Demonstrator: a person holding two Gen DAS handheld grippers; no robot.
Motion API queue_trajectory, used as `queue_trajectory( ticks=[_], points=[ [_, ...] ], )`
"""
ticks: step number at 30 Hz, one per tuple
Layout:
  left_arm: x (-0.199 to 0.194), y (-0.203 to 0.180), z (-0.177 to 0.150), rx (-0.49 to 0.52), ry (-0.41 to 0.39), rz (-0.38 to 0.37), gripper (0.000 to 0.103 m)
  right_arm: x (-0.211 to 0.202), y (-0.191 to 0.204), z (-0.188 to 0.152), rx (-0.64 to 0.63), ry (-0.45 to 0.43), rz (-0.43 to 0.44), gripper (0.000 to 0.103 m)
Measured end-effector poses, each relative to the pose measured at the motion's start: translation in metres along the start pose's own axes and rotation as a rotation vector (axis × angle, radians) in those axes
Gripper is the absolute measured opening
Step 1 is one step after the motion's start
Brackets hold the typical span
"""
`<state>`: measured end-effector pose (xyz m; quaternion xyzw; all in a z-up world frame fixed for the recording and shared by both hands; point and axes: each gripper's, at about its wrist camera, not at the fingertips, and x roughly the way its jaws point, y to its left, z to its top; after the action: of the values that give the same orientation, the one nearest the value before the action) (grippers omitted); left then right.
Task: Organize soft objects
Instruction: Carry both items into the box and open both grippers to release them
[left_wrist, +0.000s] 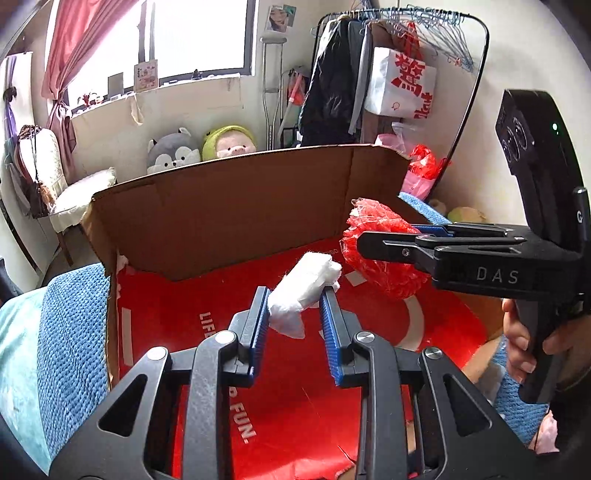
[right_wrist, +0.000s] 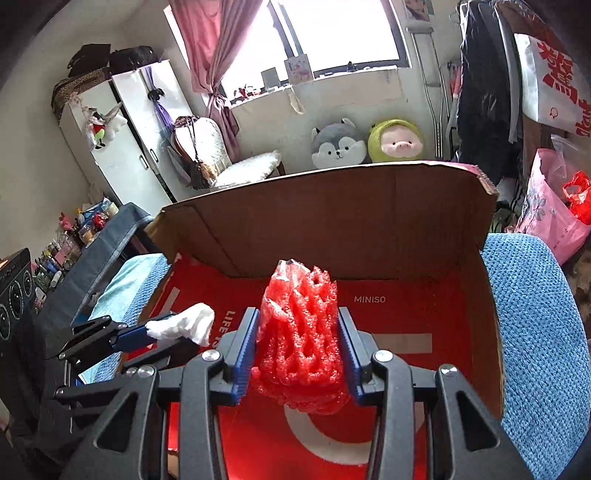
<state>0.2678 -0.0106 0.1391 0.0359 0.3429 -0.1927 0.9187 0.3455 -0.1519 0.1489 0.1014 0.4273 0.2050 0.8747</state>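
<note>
Left wrist view shows the left gripper (left_wrist: 295, 317) with its jaws clenched on a white wad (left_wrist: 303, 291) of crumpled, thin plastic-looking stuff, held in the air above the red printed floor of the open cardboard box (left_wrist: 229, 206). The wad pokes out past the blue pads toward the box's back wall, and a loose tail hangs below the jaws. I judge it very light and fully squashable; it should not slip on the ribbed pads, but a grip on the tail alone might let it unfurl, so the bunched middle is the place to hold.

Just to the right of the wad, still over the box, the right gripper (left_wrist: 373, 245) is grasping a red foam net (left_wrist: 380, 258). The right wrist view shows this red foam net (right_wrist: 301, 336) more plainly: an open, springy mesh sleeve with a scrap of clear film at its top, pinched across its width between the jaws of the right gripper (right_wrist: 299, 350). It too looks nearly weightless and soft, likely to spring back when let go, and the mesh could snag on the pad ribs. Holding it across the thick body, as now, seems sound.

The box sits on blue knitted cloth (right_wrist: 535, 332). Both items are well above the box floor, touching nothing but their grippers.
</note>
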Motion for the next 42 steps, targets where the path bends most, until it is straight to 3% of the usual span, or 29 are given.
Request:
queue_trajectory(
  ticks=[8,15,29,42],
  points=[
    [0.085,0.020,0.022,0.017,0.162,0.019,0.026,0.065,-0.019,0.026,0.015,0.144,-0.068,0.044],
    [0.125,0.022,0.026,0.031,0.239,0.037,0.026,0.085,-0.026,0.028,0.029,0.182,-0.081,0.044],
    [0.157,0.023,0.028,0.022,0.288,0.058,0.026,0.092,-0.047,0.028,0.057,0.209,-0.075,0.045],
    [0.151,0.018,0.017,0.014,0.281,0.070,0.027,0.098,-0.040,0.027,0.068,0.215,-0.059,0.047]
  ],
)
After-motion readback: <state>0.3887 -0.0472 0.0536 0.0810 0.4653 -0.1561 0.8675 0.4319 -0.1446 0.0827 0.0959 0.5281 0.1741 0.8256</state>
